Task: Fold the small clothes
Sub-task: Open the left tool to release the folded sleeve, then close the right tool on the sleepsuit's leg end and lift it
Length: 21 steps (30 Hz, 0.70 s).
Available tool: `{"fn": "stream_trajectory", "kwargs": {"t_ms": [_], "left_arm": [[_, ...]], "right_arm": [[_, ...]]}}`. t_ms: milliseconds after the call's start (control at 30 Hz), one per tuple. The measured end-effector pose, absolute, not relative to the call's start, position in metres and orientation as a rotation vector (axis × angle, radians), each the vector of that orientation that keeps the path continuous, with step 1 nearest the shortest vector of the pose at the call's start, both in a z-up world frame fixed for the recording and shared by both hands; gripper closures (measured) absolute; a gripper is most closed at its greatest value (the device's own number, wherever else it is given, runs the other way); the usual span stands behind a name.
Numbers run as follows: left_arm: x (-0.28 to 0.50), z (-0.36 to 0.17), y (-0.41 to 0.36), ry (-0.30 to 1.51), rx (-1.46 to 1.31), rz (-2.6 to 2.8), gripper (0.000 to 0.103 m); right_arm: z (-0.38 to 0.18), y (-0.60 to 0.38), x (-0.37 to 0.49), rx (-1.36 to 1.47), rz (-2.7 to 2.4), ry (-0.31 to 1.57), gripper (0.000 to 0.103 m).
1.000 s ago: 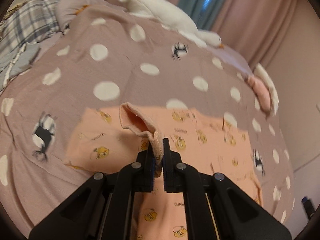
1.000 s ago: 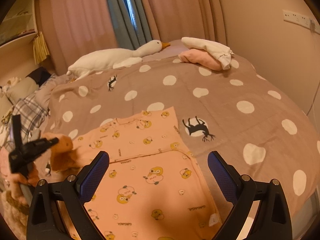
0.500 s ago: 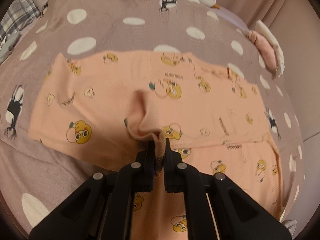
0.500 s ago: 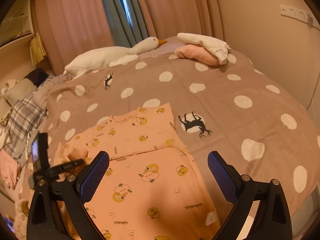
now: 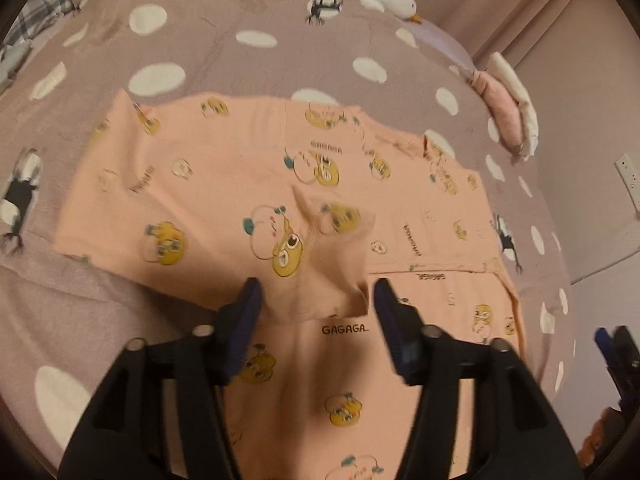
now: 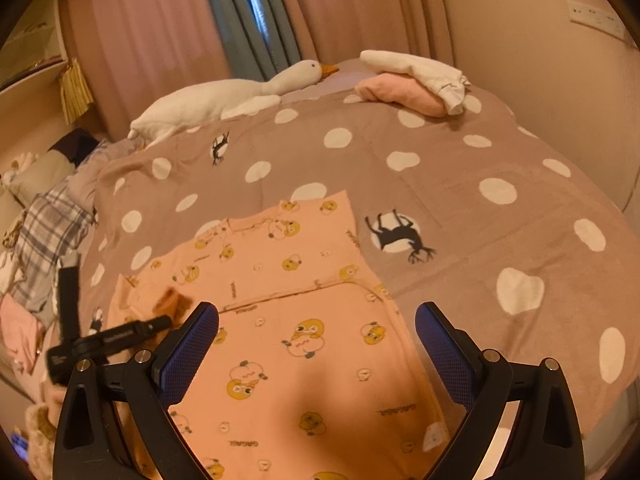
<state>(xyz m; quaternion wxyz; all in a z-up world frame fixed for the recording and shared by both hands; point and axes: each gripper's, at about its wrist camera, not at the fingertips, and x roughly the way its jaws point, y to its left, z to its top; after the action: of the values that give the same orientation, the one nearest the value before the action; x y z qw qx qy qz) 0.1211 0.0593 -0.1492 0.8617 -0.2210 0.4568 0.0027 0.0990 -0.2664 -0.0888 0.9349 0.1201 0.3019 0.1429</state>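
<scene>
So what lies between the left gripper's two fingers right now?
In the left wrist view, the folded-over sleeve cuff of the peach shirt lies between the left gripper's jaws, which have just been opening; neither pad presses it.

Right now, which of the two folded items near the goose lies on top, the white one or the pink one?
The white one: it drapes across the pink one, which sits beneath it on the spotted blanket.

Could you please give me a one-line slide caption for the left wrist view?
Left gripper, jaws just opened, releases the folded-over sleeve onto the peach duck-print top lying on a polka-dot blanket.
</scene>
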Motion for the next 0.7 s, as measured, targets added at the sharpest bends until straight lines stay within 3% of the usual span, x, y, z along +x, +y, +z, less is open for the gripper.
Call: {"fn": "stream_trajectory", "kwargs": {"t_ms": [67,500,567,700], "left_arm": [[0.113,-0.140,0.065,0.939,-0.470,0.023,0.034],[0.053,-0.109,0.130,0.821,-0.530,0.232,0.027],[0.044,-0.111,0.140,0.815,-0.561,0.268,0.027],[0.029,-0.111,0.154,0.806,-0.584,0.319,0.027]], "right_arm": [[-0.090,-0.260,0.103,0.244,0.322,0.631,0.005],[-0.111,-0.176,0.159,0.274,0.627,0.798,0.005],[-0.118,-0.156,0.171,0.265,0.654,0.847,0.015],[-0.130,-0.121,0.184,0.222,0.699,0.911,0.022]]}}
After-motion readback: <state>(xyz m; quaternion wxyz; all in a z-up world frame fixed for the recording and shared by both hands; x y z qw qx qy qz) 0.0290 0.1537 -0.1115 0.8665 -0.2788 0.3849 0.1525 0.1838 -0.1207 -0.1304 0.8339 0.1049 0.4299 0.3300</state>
